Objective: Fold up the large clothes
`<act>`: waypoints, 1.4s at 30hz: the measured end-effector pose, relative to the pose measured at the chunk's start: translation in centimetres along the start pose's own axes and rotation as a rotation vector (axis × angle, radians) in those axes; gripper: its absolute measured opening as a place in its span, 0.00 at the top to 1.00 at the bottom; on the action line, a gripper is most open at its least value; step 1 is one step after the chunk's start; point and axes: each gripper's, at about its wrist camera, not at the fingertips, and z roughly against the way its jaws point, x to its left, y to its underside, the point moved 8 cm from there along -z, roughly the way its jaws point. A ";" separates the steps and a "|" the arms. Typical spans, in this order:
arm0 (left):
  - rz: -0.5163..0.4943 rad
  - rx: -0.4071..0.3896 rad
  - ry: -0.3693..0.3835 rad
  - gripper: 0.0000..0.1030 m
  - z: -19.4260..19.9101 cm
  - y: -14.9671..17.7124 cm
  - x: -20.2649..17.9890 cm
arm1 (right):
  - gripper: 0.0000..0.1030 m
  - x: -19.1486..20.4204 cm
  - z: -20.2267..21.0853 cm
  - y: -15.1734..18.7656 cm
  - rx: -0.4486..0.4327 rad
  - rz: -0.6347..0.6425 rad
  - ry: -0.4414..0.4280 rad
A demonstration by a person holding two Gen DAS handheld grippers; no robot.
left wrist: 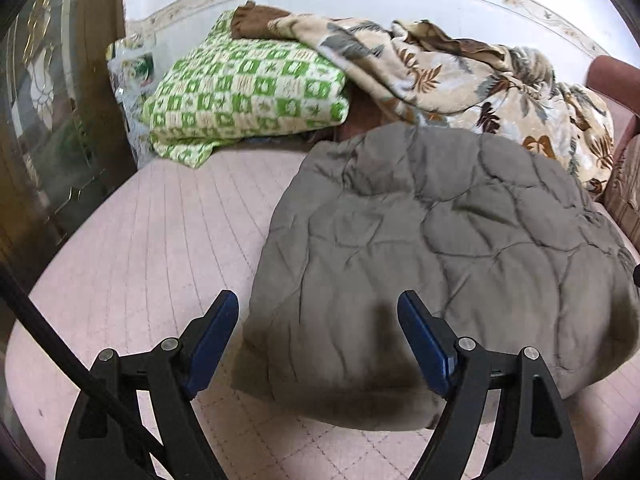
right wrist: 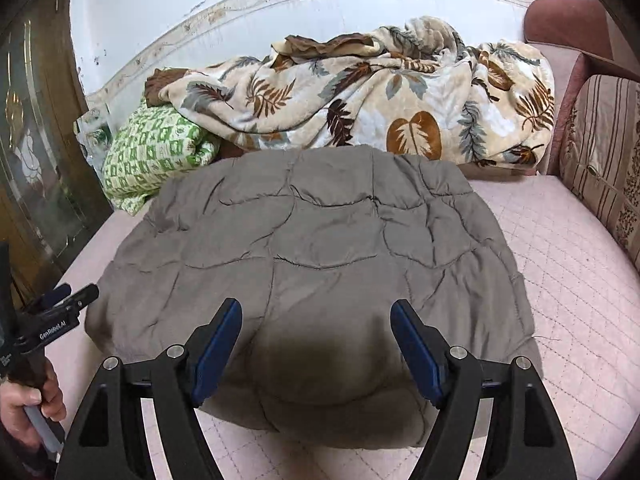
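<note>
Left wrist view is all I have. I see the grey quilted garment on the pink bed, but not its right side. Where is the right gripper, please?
Observer: The right gripper hovers over the near edge of the grey quilted garment, jaws open, holding nothing.
Operator: Does the right edge of the garment lie on the bed?
Observer: Yes. Bare pink mattress shows between that edge and the striped cushion.
Operator: How does my left gripper look from there?
Observer: The left gripper is at the garment's left edge. Whether it touches the cloth, I cannot tell.
</note>
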 end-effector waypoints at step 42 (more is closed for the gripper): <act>-0.039 0.012 -0.109 0.19 -2.5 0.3 -0.5 | 0.16 -0.4 -4.6 2.2 0.104 0.017 0.066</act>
